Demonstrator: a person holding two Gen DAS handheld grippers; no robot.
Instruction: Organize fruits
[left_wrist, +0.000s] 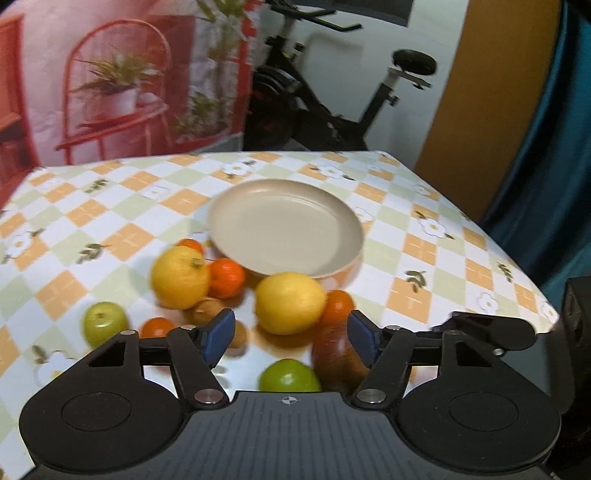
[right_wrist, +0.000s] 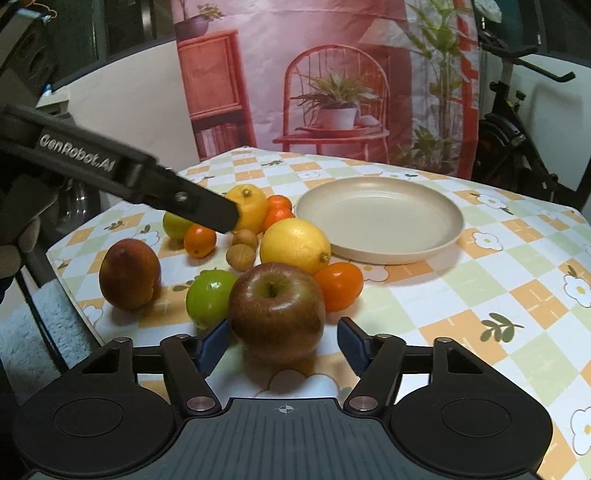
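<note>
A beige plate (left_wrist: 288, 229) (right_wrist: 380, 218) lies on the checked tablecloth with nothing in it. Fruit lies in a cluster beside it: two lemons (left_wrist: 290, 302) (right_wrist: 295, 245), small oranges (right_wrist: 338, 286), green fruits (right_wrist: 210, 297), a peach (right_wrist: 129, 273) and a red apple (right_wrist: 277, 310). My left gripper (left_wrist: 291, 334) is open above the fruit, just short of the near lemon. My right gripper (right_wrist: 282, 339) is open, with the red apple between its fingers, not touching. The left gripper's finger (right_wrist: 207, 212) shows over the fruit in the right wrist view.
The table edge (left_wrist: 517, 266) runs close on the right in the left wrist view. An exercise bike (left_wrist: 332, 96) stands behind the table. A printed backdrop (right_wrist: 332, 74) hangs at the far side. Small brown fruits (right_wrist: 242, 254) lie among the cluster.
</note>
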